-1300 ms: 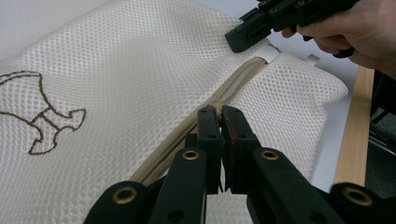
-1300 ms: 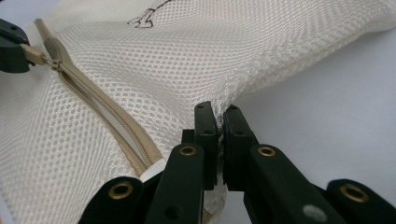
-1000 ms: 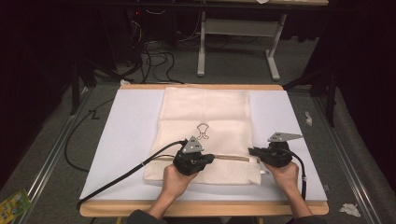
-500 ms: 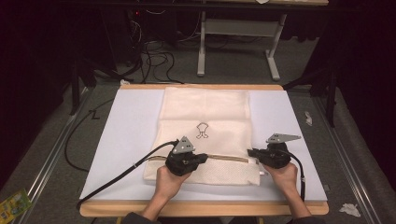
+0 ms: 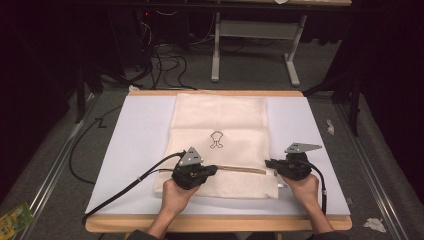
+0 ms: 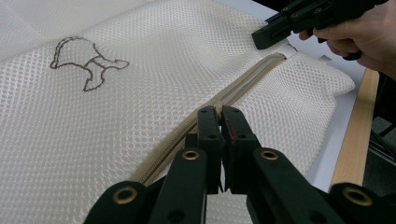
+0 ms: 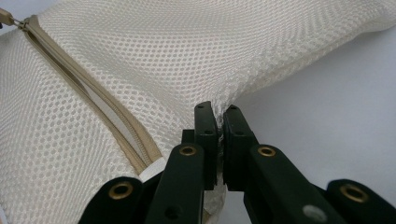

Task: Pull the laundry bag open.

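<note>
Desk point(image 5: 135, 150), white-topped with a wooden edge, carries a cream mesh laundry bag point(image 5: 220, 125) laid flat down its middle, the far end reaching the back edge and the near end lying between the person's two hands. Mesh of the bag is fine, soft and see-through, with a small dark outline figure point(image 5: 216, 139) printed near its centre. A beige zipper point(image 5: 242, 169) runs across the bag near its front end, from one tool to the other.

The left tool point(image 6: 221, 112) sits on the zipper line with its jaws pressed together at what appears to be the slider; the slider itself is hidden between the jaws, so the grip on it is a judgement. The right tool point(image 7: 218, 114) has its jaws closed on a pinch of mesh at the bag's edge, just beside the zipper's end, with the bare desk beyond it. In the left gripper view the right tool point(image 6: 271, 35) is held by a hand point(image 6: 359, 32) at the zipper's far end.

The bag looks light and limp, likely to bunch and slide on the smooth desk unless one end is pinned. Mesh gives a sure hold almost anywhere but stretches; the sewn zipper tape and hemmed corners are the firmer places to grip, and the slider is the small hard point to pull.
</note>
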